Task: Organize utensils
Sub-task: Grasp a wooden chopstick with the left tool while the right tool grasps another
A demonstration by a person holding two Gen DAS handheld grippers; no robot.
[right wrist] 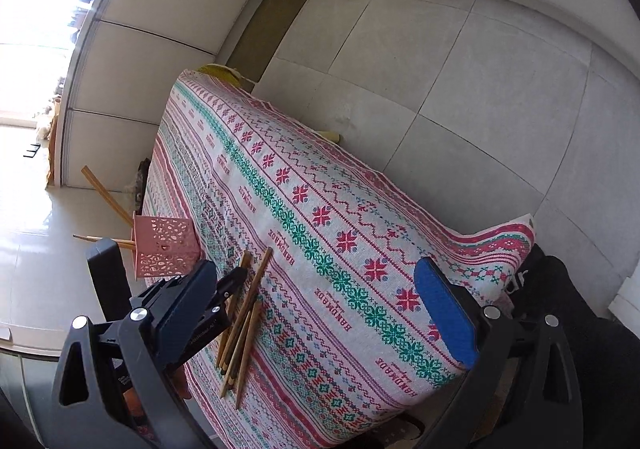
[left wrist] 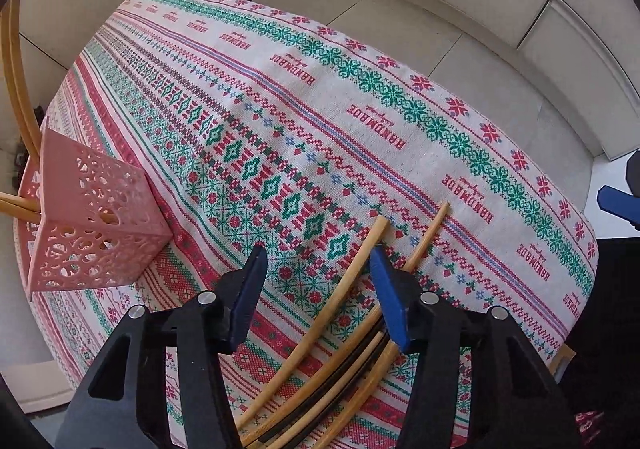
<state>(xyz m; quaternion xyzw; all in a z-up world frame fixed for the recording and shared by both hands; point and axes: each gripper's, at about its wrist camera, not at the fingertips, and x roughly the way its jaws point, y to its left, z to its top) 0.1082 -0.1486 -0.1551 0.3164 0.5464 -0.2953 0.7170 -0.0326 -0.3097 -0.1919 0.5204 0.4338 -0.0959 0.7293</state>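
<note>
My left gripper (left wrist: pixel 320 253) hangs over the chopsticks (left wrist: pixel 340 313) piled at the tabletop's (left wrist: pixel 360 89) near edge, jaws spread, nothing pinched. My right gripper (right wrist: pixel 320 289): jaws wide, empty. Pink perforated holder (left wrist: pixel 96 225) at the left edge holds chopsticks.

The table is covered by a woven cream tablecloth (left wrist: pixel 360 97) with red, green and blue cross-stitch bands and repeated "HANDMADE" lettering. The cloth hangs over the table's edges. A pink perforated plastic square holder (left wrist: pixel 92 225) stands on the cloth at one long edge; wooden chopsticks (left wrist: pixel 18 89) project from it. A loose pile of wooden chopsticks (right wrist: pixel 244 325), some dark, lies flat on the cloth near the same edge, apart from the holder.
</note>
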